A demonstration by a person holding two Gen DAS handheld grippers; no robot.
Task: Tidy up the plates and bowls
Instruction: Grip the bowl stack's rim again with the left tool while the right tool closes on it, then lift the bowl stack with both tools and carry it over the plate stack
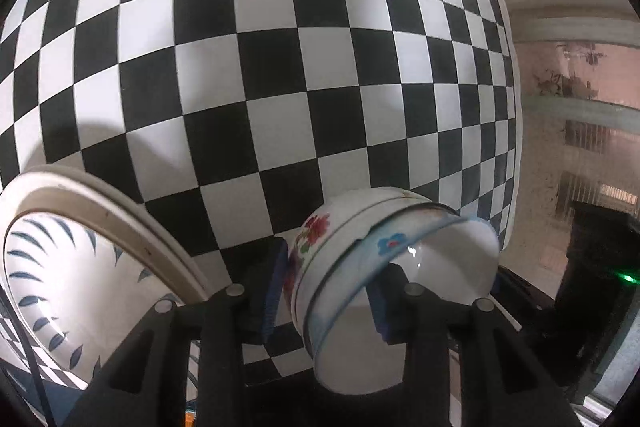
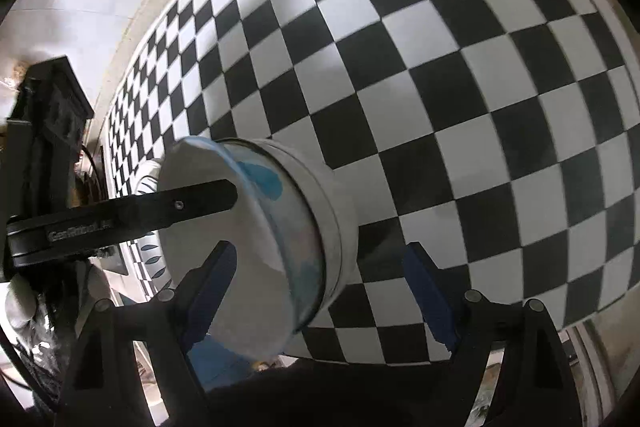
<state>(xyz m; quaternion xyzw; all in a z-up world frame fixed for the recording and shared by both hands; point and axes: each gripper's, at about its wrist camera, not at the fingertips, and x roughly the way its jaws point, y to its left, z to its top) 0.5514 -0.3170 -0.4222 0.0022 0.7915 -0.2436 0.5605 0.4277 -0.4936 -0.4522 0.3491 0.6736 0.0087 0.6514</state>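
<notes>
My left gripper (image 1: 336,259) is shut on the wall of two nested bowls tipped on their side just above the checkered tablecloth (image 1: 280,67). The outer white bowl (image 1: 316,231) has red flowers; the inner bowl (image 1: 400,239) has a blue rim and a blue flower. One pad presses the outside, the other sits inside. My right gripper (image 2: 320,247) stands open around the same nested bowls (image 2: 328,203), its right pad clear of the outer wall. The left gripper's black finger (image 2: 192,203) reaches into the bowls. A cream-rimmed plate (image 1: 120,215) holding a blue-leaf dish (image 1: 80,287) lies lower left.
The tablecloth's edge (image 1: 516,107) runs down the right of the left wrist view, with floor and dark furniture (image 1: 592,267) beyond. In the right wrist view a dark object (image 2: 52,115) stands off the table's left edge, and the cloth (image 2: 440,67) stretches to the right.
</notes>
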